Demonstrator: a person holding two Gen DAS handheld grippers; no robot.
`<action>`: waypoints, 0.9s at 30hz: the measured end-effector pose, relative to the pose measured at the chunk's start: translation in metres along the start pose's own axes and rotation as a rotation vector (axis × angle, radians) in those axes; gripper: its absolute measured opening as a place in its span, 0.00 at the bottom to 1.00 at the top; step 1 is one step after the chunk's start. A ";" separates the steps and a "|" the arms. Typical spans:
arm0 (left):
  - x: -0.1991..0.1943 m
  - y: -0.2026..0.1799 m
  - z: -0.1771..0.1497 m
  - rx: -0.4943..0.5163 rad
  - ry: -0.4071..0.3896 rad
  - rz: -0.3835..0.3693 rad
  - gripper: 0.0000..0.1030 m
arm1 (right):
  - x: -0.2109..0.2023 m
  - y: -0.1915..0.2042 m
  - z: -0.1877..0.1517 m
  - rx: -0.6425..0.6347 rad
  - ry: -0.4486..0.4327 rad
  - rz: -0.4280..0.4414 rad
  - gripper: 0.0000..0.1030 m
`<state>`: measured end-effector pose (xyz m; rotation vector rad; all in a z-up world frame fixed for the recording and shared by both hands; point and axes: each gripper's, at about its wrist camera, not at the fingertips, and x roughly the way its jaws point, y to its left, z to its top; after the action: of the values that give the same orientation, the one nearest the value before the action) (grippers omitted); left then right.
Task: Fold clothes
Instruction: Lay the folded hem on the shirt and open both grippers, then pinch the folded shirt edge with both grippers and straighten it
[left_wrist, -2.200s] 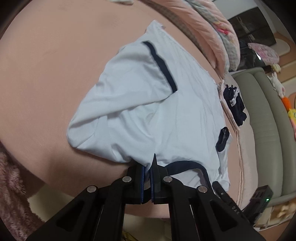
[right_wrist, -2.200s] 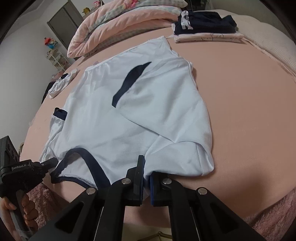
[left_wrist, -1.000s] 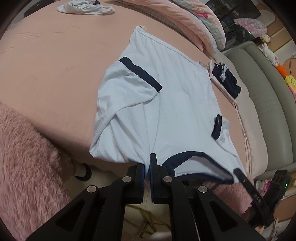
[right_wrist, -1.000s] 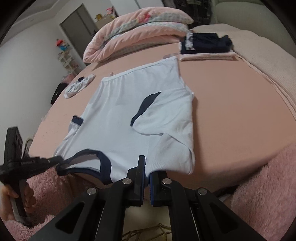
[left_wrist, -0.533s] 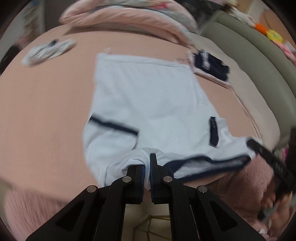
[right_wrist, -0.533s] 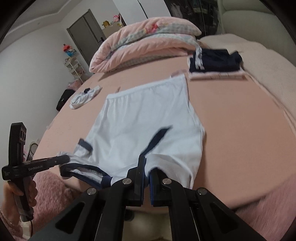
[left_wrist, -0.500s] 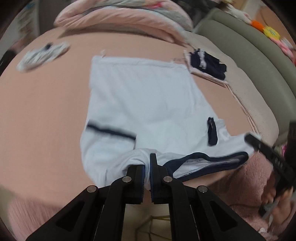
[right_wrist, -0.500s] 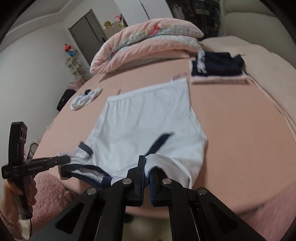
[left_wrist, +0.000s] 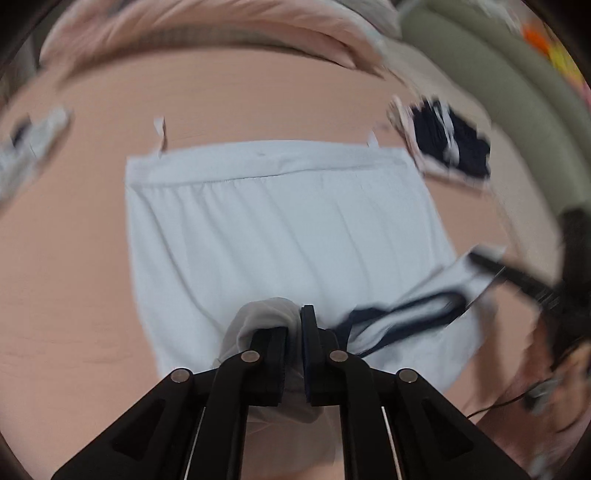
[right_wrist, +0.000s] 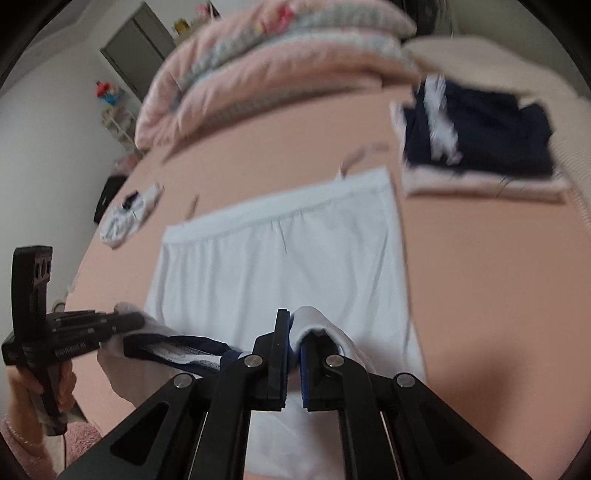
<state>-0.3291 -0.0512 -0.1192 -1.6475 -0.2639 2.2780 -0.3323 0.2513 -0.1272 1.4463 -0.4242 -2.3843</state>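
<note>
Here, nearest first:
Left gripper (left_wrist: 293, 328): it was pinched tight on one shoulder of the white shirt (left_wrist: 280, 225).
Right gripper (right_wrist: 293, 334): it was pinched tight on the other shoulder, with cloth bunched over one finger.
Neck edge: the dark blue collar (left_wrist: 402, 314) hung loose between the two grippers.
Shirt: its top end was lifted up, and its bottom part lay flat on the pink bed (right_wrist: 480, 258).
Hem: the far edge (right_wrist: 280, 208) looked straight.
Far side: a folded pile of dark clothes (right_wrist: 476, 136) sat near the shirt's far corner, not touching it that I could tell.
What could go wrong: I think the fold could land crooked if one gripper went further than the other. The loose collar could also get tucked inside and make a lump.
</note>
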 end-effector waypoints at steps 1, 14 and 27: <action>0.000 0.009 0.001 -0.038 -0.009 -0.025 0.15 | 0.006 -0.007 0.002 0.024 0.016 0.010 0.04; -0.061 0.034 -0.020 -0.082 -0.211 0.045 0.34 | -0.078 -0.015 0.006 -0.016 -0.181 0.030 0.47; -0.045 0.082 -0.124 -0.267 -0.145 0.397 0.34 | -0.040 -0.062 -0.097 -0.051 -0.051 -0.286 0.47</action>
<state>-0.2111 -0.1481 -0.1456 -1.7966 -0.3093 2.7670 -0.2353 0.3158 -0.1641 1.5133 -0.1752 -2.6369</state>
